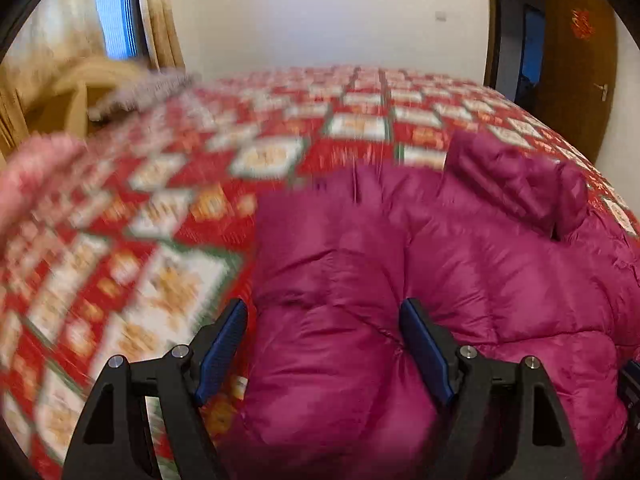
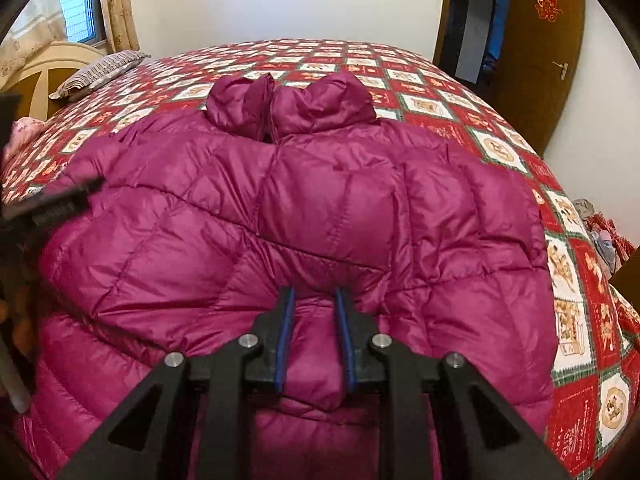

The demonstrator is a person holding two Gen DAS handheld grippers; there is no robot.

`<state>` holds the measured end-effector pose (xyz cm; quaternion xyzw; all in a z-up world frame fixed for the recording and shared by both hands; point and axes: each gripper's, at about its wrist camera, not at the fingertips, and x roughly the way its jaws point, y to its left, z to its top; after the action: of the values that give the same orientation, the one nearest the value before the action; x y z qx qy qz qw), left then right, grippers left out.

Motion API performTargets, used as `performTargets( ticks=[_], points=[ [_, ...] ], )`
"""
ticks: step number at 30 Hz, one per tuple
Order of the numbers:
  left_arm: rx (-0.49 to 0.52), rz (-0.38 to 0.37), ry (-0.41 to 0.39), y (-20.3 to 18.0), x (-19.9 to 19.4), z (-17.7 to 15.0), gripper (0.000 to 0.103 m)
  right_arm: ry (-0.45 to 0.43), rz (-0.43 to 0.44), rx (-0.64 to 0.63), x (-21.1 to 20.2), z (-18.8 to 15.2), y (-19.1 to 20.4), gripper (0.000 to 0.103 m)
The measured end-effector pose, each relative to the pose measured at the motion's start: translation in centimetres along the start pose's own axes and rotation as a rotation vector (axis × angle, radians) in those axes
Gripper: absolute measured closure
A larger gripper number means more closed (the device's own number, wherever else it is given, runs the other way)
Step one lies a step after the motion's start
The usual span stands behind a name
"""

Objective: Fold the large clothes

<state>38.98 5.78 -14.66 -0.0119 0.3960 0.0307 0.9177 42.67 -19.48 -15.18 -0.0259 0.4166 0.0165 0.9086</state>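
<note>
A large magenta puffer jacket (image 2: pixel 320 192) lies spread on the bed with its collar (image 2: pixel 288 108) at the far end. My right gripper (image 2: pixel 314 294) is shut on a puffed fold of the jacket near its lower middle, and the fabric bulges between the blue pads. My left gripper (image 1: pixel 323 308) stands open above the jacket's (image 1: pixel 480 260) left edge, where padding rises between its wide-apart fingers without being pinched. In the right wrist view the left gripper (image 2: pixel 60 204) shows as a dark blurred shape at the left. The left wrist view is motion-blurred.
The red, white and green patchwork bedspread (image 2: pixel 440 108) covers the whole bed. A striped pillow (image 2: pixel 100 72) and a cream headboard (image 2: pixel 40 76) are at the far left. A brown door (image 2: pixel 540 40) stands open at the far right. Loose cloth (image 2: pixel 600 232) lies past the bed's right edge.
</note>
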Motion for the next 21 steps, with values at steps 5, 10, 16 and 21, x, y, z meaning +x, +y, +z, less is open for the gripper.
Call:
performTargets(
  ticks=[5,10,16,21],
  points=[
    [-0.037,-0.024,0.034,0.5,0.8,0.0,0.020,0.011,0.039,0.018,-0.6,0.4,-0.7,0.080],
    [-0.013,0.015,0.023,-0.1,0.6,-0.2,0.019,-0.098,0.060,0.050,-4.2,2.5,-0.9,0.080],
    [-0.006,0.029,0.015,0.0,0.7,-0.1,0.018,-0.036,0.028,0.000,0.2,4.3,1.0,0.080],
    [-0.029,0.010,-0.010,0.5,0.1,-0.3,0.017,-0.018,0.049,0.009,2.2,2.6,-0.1,0.082]
  ],
)
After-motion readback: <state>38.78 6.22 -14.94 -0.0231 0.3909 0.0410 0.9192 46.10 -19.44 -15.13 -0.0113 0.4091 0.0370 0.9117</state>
